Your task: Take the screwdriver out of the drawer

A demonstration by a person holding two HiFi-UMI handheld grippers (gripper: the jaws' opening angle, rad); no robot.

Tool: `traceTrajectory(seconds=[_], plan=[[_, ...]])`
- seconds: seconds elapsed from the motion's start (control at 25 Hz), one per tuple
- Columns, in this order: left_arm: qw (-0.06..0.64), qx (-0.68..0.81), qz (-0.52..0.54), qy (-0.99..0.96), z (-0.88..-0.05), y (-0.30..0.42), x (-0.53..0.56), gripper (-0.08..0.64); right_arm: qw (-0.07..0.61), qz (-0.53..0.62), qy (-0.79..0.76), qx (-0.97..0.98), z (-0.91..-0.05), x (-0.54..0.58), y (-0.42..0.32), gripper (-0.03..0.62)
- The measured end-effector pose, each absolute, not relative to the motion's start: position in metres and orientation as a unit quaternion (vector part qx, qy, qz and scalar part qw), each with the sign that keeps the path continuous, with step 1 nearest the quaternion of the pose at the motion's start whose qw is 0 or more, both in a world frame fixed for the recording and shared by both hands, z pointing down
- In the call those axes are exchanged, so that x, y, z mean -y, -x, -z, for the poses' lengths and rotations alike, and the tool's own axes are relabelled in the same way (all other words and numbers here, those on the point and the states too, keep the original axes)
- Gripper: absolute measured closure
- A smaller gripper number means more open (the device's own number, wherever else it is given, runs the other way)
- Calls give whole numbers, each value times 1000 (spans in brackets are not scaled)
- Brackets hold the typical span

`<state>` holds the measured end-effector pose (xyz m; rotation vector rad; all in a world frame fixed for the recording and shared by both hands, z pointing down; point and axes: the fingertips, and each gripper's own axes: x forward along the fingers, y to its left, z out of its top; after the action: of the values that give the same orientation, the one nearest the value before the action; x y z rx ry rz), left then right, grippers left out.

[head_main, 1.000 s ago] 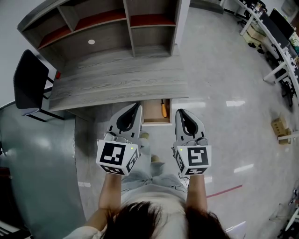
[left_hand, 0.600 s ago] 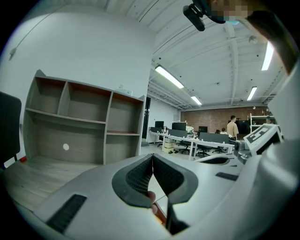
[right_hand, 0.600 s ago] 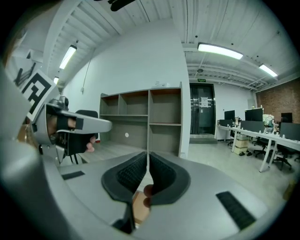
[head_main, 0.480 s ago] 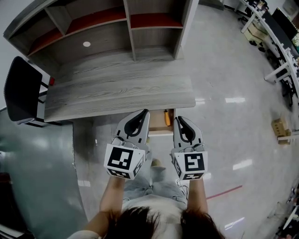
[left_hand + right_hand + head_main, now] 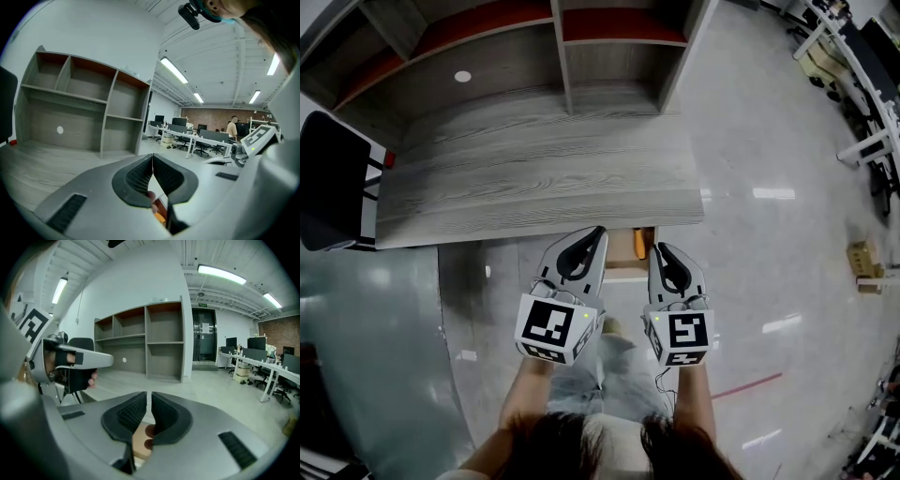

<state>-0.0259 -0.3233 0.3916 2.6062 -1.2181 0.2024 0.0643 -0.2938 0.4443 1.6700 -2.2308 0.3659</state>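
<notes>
The drawer [image 5: 623, 266] stands open under the front edge of the grey desk [image 5: 534, 178]. In it lies the screwdriver [image 5: 639, 247], of which only the orange handle shows between the two grippers. My left gripper [image 5: 598, 231] is shut and empty, its tip over the drawer's left side. My right gripper [image 5: 659, 247] is also shut and empty, just right of the handle. In the left gripper view the jaws [image 5: 152, 157] meet, with a bit of orange handle [image 5: 160, 216] below them. Below the shut right jaws [image 5: 149, 394] the drawer's wood [image 5: 139, 442] shows.
A shelf unit [image 5: 562, 56] rises at the back of the desk, with a small white disc [image 5: 462, 76] on the desktop. A black chair [image 5: 333, 183] stands at the left. A cardboard box [image 5: 862, 258] and office desks [image 5: 862, 103] are far right on the glossy floor.
Both grippers have moved forward to the drawer and closer together. The view has shifted toward the desk, so the desk edge now covers more of the drawer.
</notes>
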Motion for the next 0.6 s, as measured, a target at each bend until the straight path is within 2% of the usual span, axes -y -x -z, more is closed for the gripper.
traceTrajectory(seconds=[0.6], plan=[[167,404,-88,-895,-467,15,352,541,206,-175,-579,769,-531,324,-65,561]])
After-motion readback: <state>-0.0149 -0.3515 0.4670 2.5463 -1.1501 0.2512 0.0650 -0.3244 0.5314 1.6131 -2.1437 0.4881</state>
